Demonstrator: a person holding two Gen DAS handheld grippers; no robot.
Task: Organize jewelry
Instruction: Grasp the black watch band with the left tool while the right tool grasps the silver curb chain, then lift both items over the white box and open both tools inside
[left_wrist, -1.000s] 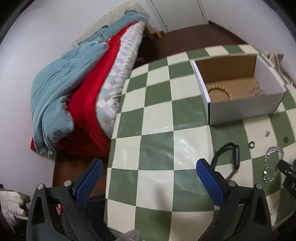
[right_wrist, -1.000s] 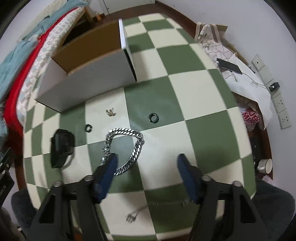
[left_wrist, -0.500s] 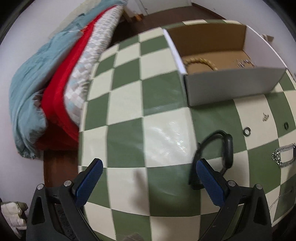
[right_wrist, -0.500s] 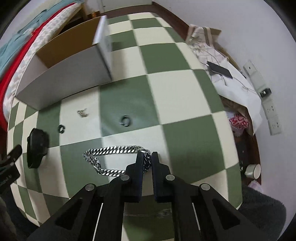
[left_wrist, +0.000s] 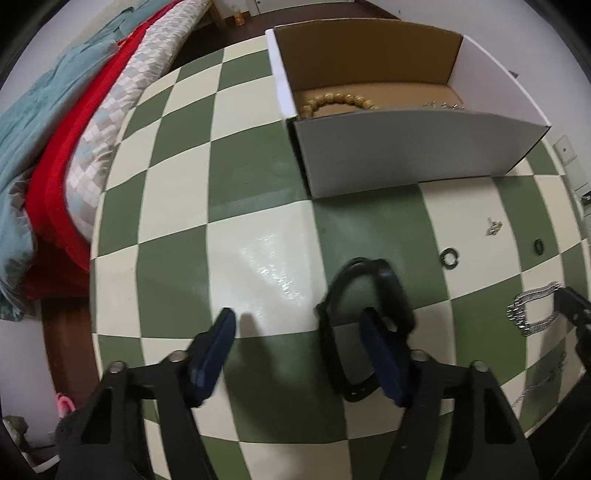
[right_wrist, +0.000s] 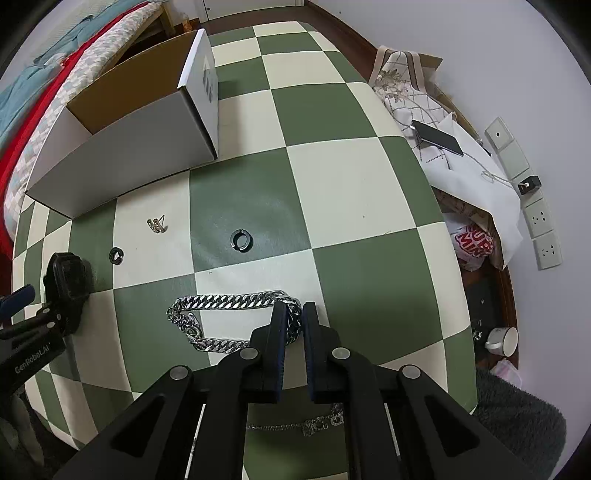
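Observation:
My left gripper points down at the green-and-cream checked table, its jaws closing. A black watch band lies under it: one strap sits between the blue pads, which do not press on it, and the right finger stands inside the loop. My right gripper is shut on the right end of a silver curb-chain bracelet lying on the table. A white cardboard box holds a wooden bead bracelet and a small silver piece.
Two small dark rings and a gold earring lie in front of the box. A thin chain lies near the front edge. Bedding borders the left; a phone rests on cloth at the right.
My left gripper sank and tilted down over the black watch band, and its jaws narrowed around one strap. My right gripper went from open to shut on the silver chain.

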